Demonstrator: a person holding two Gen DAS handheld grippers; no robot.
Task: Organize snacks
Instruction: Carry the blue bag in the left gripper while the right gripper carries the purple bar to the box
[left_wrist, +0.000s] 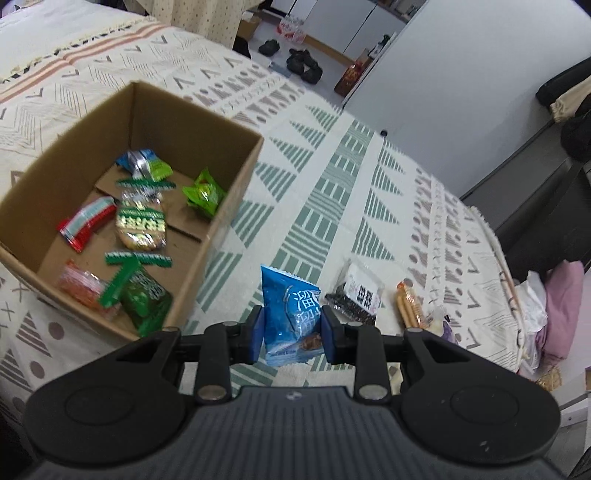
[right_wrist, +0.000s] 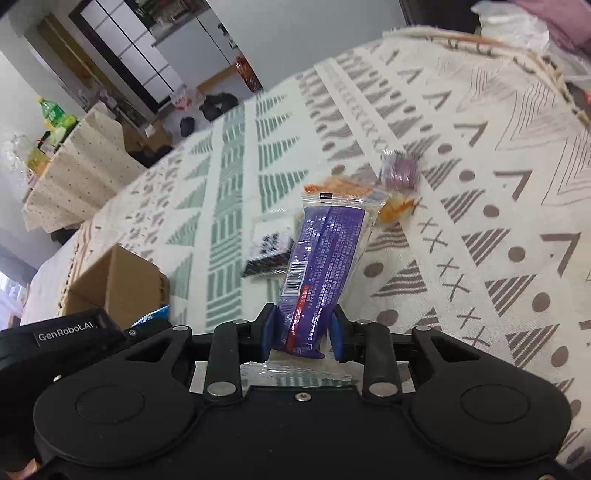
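My left gripper (left_wrist: 291, 334) is shut on a blue snack packet (left_wrist: 290, 314) and holds it above the patterned cloth, just right of an open cardboard box (left_wrist: 236, 173). The box holds several snack packets, green (left_wrist: 203, 192), red (left_wrist: 86, 223) and others. My right gripper (right_wrist: 303, 334) is shut on a purple snack packet (right_wrist: 325, 254) held upright over the cloth. On the cloth lie a black-and-white packet (left_wrist: 356, 295) (right_wrist: 269, 247), an orange packet (left_wrist: 408, 304) (right_wrist: 347, 188) and a small purple one (right_wrist: 399, 171).
The patterned cloth (left_wrist: 332, 184) covers a bed or table. Its edge falls off at the right, by pink and white items (left_wrist: 554, 310). The box corner (right_wrist: 118, 284) and the left gripper body (right_wrist: 66, 336) show at the right wrist view's left. Shoes (left_wrist: 303, 62) lie on the far floor.
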